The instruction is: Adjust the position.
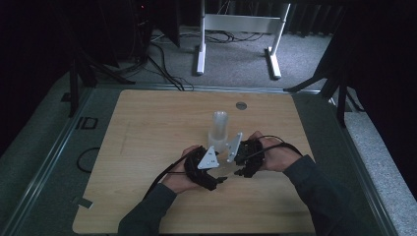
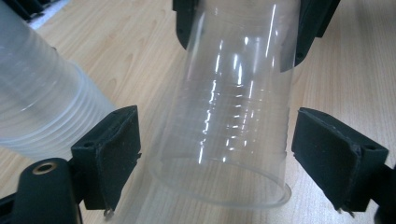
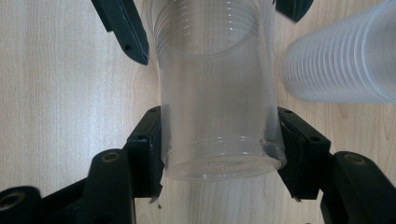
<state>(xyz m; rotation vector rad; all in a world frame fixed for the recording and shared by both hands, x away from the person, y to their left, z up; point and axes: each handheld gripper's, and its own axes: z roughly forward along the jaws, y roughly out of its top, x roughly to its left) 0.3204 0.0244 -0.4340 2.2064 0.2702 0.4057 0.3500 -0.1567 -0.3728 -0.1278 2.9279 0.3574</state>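
Clear plastic cup held lying on its side between two hand-held grippers above the wooden table. In the right gripper view, the right gripper has its fingers pressed against both sides of the cup near its base, clamping it. Faint raised marking on the cup's base cannot be read. In the left gripper view, the left gripper has its fingers standing apart from the cup, with a gap on each side near the rim, so they are open and do not grip it; the cup's far end runs between the right gripper's fingers at the top of that view. A stack of clear cups lies just beyond the left finger here, cut off by the frame edge; the right gripper view shows the stack to the right of the fingers. In the high view the stack stands upright just beyond both grippers, while the held cup is hard to make out between the hands. No brand or label is legible.
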